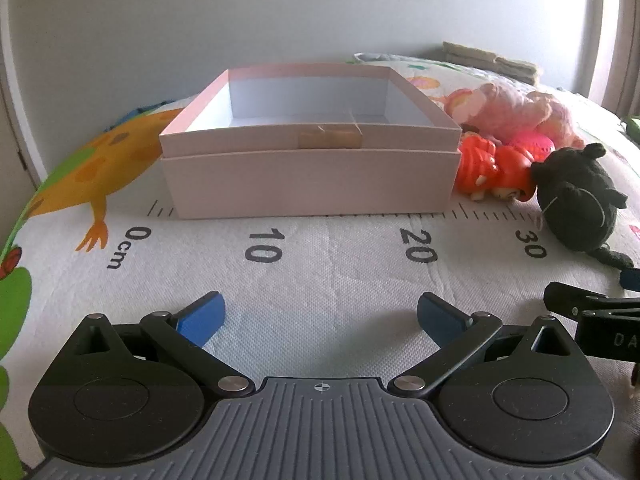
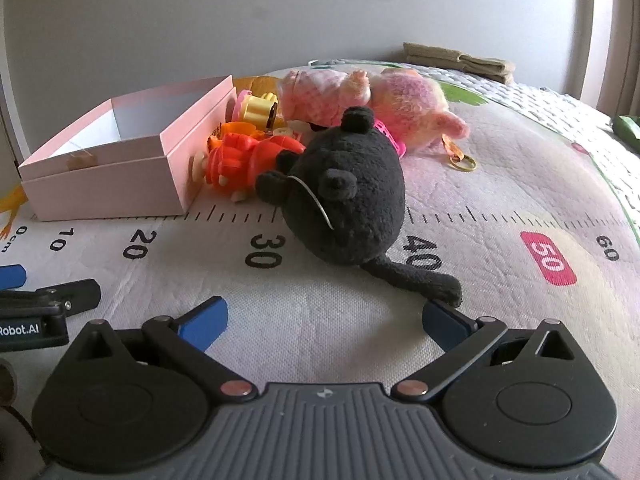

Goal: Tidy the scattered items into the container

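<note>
A pale pink box (image 1: 312, 178) (image 2: 112, 184) stands open and bare inside on a ruler-printed mat. To its right lie a black plush toy (image 1: 576, 204) (image 2: 348, 196), an orange plastic figure (image 1: 492, 168) (image 2: 248, 160), a pink plush (image 1: 524, 108) (image 2: 384, 100) and a yellow toy (image 2: 260, 108). My left gripper (image 1: 320, 320) hovers open in front of the box, nothing between its blue pads. My right gripper (image 2: 324, 320) is open just short of the black plush; its right fingertip (image 2: 444, 320) is next to the plush's tail.
Each gripper shows at the edge of the other's view. A gold keyring (image 2: 464, 162) hangs off the pink plush. Folded beige cloth (image 2: 460, 62) lies at the mat's far edge by the grey wall. A green object (image 2: 628, 130) lies at far right.
</note>
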`<state>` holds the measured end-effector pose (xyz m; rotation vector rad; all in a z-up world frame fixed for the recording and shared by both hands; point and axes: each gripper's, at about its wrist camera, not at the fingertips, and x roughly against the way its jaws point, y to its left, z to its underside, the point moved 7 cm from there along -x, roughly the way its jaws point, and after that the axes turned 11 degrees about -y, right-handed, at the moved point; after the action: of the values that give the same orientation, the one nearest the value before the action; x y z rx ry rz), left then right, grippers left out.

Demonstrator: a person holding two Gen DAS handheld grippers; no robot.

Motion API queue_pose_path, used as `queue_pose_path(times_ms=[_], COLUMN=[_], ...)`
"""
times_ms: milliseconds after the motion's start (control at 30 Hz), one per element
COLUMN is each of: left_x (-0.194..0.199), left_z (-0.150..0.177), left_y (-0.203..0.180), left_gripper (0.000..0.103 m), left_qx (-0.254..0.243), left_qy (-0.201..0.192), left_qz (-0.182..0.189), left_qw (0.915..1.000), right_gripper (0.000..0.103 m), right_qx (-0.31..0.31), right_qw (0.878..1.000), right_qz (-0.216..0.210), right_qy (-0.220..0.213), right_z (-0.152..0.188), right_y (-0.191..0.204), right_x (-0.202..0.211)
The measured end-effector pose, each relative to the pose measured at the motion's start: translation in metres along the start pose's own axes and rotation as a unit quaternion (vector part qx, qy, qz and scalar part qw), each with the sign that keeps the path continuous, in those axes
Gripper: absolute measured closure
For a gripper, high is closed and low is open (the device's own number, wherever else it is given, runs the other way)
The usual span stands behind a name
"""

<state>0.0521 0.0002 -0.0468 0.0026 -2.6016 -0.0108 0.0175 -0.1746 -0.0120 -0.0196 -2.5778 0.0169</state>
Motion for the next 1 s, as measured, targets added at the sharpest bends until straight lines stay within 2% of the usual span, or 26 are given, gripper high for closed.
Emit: queue_pose_path(times_ms=[333, 1000], left_x=[0.0001, 0.0017], left_z=[0.0002, 0.0005], left_y=[-0.0005, -0.0006], left_gripper=[0.000, 0.000], left_qx=[0.008, 0.007], left_qy=[-0.007, -0.008], left_qz=[0.004, 0.003], left_qw=[0.9999, 0.9999], right_gripper=[0.000, 0.000], right_qx=[-0.008, -0.007], right_qw=[1.000, 1.000], right_qz=[-0.005, -0.006], right_qy=[-0.023, -0.024], right_z=[-0.0009, 0.0000], right_y=[0.0019, 0.0004], right_x=[-0.0008, 0.0009])
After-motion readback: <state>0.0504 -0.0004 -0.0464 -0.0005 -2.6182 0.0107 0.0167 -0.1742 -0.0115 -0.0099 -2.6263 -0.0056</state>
